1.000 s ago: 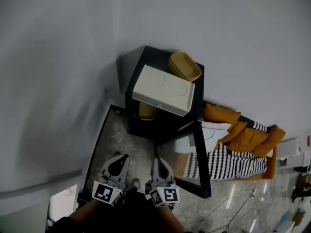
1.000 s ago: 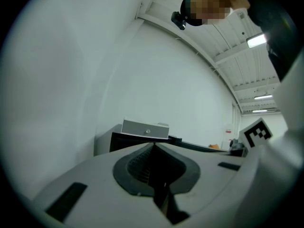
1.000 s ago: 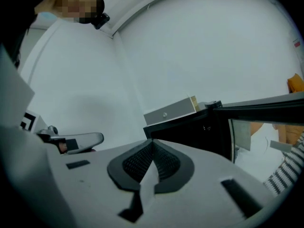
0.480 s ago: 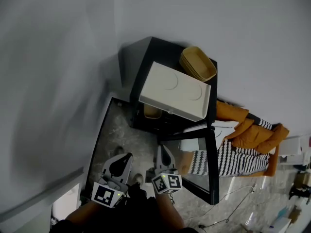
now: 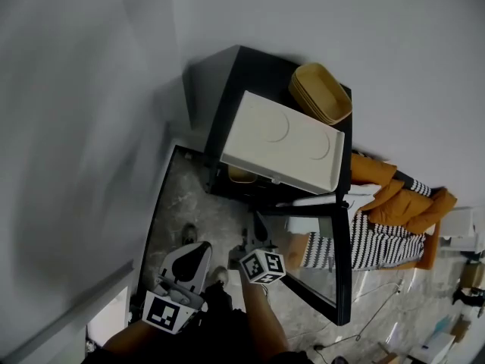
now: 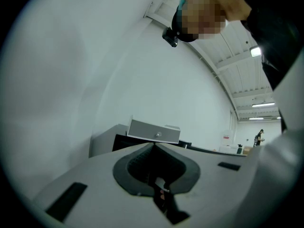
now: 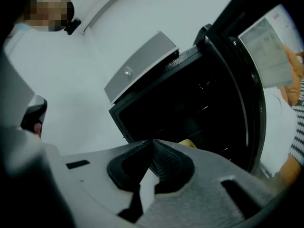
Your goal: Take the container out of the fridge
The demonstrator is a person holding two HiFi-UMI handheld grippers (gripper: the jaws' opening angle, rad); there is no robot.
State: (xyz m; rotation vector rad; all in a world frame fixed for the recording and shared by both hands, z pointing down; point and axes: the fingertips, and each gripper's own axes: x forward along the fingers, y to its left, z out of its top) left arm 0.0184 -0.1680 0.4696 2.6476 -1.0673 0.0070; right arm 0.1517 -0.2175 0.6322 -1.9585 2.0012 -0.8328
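Note:
A small black fridge [image 5: 226, 97] stands against the wall with its glass door [image 5: 340, 264] swung open to the right. Inside it, low down, a yellow container [image 5: 241, 175] shows below the top edge; in the right gripper view the container [image 7: 188, 143] peeks out just past the jaw tips. My right gripper [image 5: 258, 222] is shut and empty, in front of the open fridge and short of the container. My left gripper [image 5: 197, 247] hangs lower and to the left, shut and empty, pointing at the fridge's left side [image 6: 107, 139].
A flat white box [image 5: 284, 142] lies on the fridge top, with stacked yellow bowls [image 5: 322, 93] behind it. Orange cloth [image 5: 398, 203] and striped cloth [image 5: 367, 249] lie right of the door. A grey wall [image 5: 83, 127] runs close along the left.
My right gripper has moved forward and up toward the open fridge. The left gripper has stayed low at the left. The head view has drawn closer to the fridge.

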